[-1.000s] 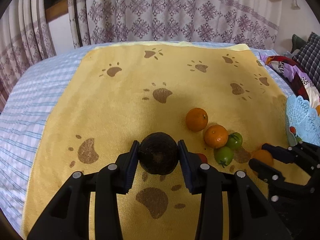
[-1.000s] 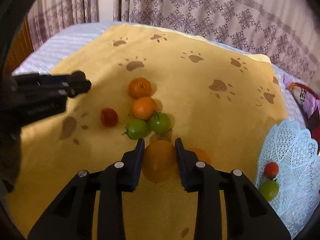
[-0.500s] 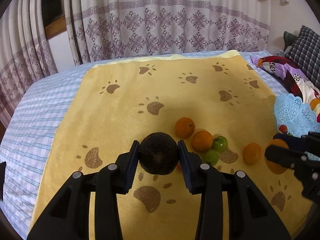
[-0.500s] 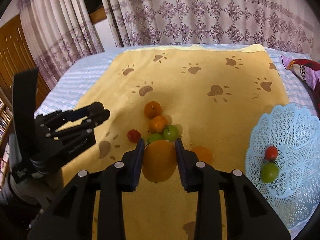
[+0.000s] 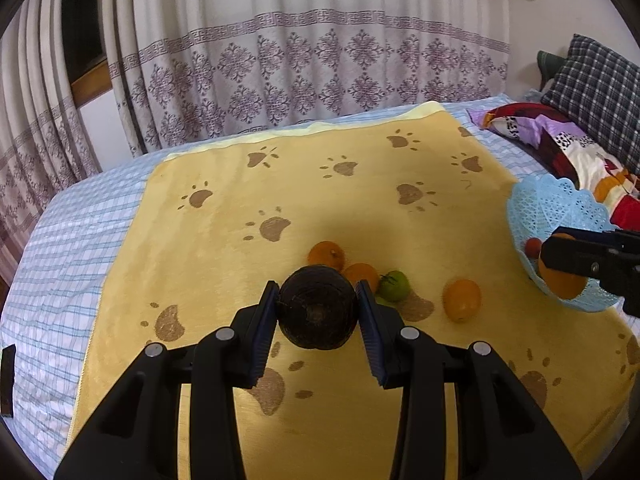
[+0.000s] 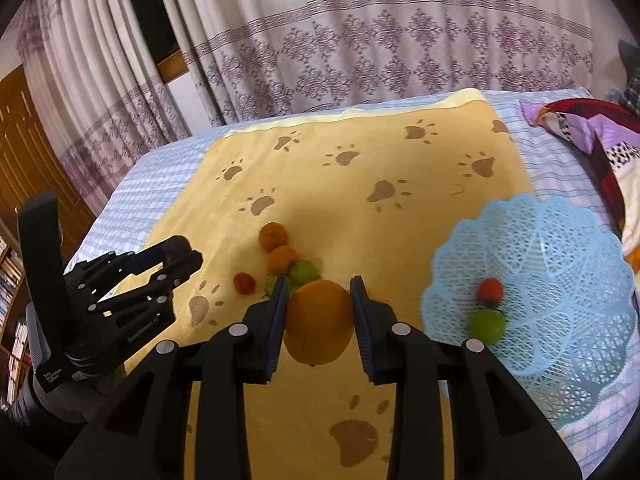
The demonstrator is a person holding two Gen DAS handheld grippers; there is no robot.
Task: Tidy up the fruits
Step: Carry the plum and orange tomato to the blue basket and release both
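**Both grippers loaded, fruit pile on the blanket**

Landmark = yellow paw-print blanket (image 5: 224, 240), spread over the bed (image 5: 68, 240) with its blue-checked sheet. Patterned curtain (image 5: 304, 64) hangs behind the blanket's far edge. Plaid pillow (image 5: 600, 80) and a patchwork quilt (image 5: 560, 148) sit past the blanket's right side.

Light-blue lattice basket (image 6: 532, 248) rests on the blanket's right edge, partly over the sheet. It holds a red tomato (image 6: 490, 290) and a green fruit (image 6: 486, 326), touching or nearly so.

Left gripper (image 5: 318, 306) is clamped on a dark round fruit (image 5: 318, 308), held above the blanket's near-centre. Fruit fills the gap pad to pad.

Right gripper (image 6: 319, 320) is closed around a large orange (image 6: 318, 322), held above the blanket, just left of the basket. In the left wrist view that orange sits at the basket's rim line.

Loose on the blanket, mid-area:
- orange citrus (image 5: 327, 255), farthest of the cluster
- second orange citrus (image 5: 362, 276), touching or just beside it
- green tomato (image 5: 394, 286), just right of that; a second green one is mostly hidden, can't say more
- lone orange fruit (image 5: 461, 299), apart from the cluster, between it and the basket
- small red tomato (image 6: 244, 283), left of the cluster, seen only from the right wrist
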